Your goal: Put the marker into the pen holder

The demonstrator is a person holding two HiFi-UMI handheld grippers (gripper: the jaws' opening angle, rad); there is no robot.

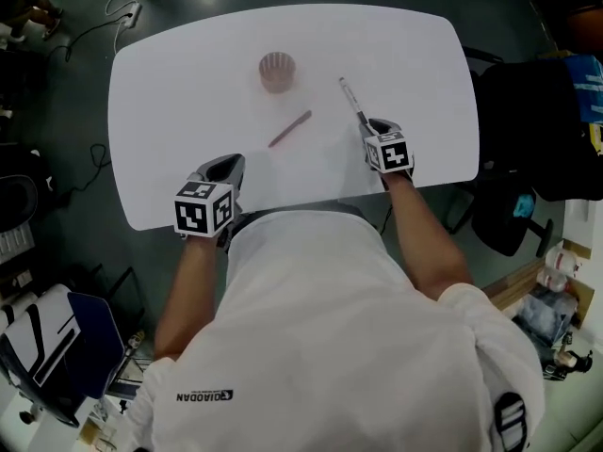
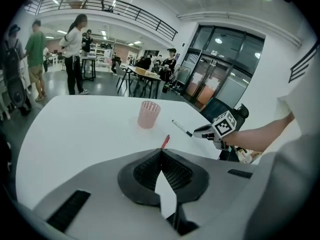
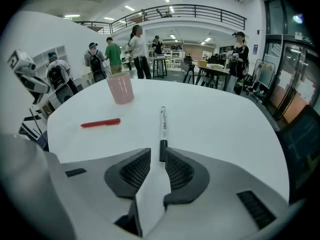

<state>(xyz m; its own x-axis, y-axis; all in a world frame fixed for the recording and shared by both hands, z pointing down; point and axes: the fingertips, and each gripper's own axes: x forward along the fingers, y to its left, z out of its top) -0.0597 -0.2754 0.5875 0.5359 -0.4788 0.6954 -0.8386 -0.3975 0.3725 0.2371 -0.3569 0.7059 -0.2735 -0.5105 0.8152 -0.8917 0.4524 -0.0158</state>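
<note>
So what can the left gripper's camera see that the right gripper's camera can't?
Only the left gripper view: the right gripper seen from outside, and the left gripper with its jaws shut on nothing. Only the right gripper view: the dark end of the marker lying between the right gripper's open jaws. Both: the marker itself, the pink pen holder, the red pen and the white table.

White marker flat; pink holder upright
</note>
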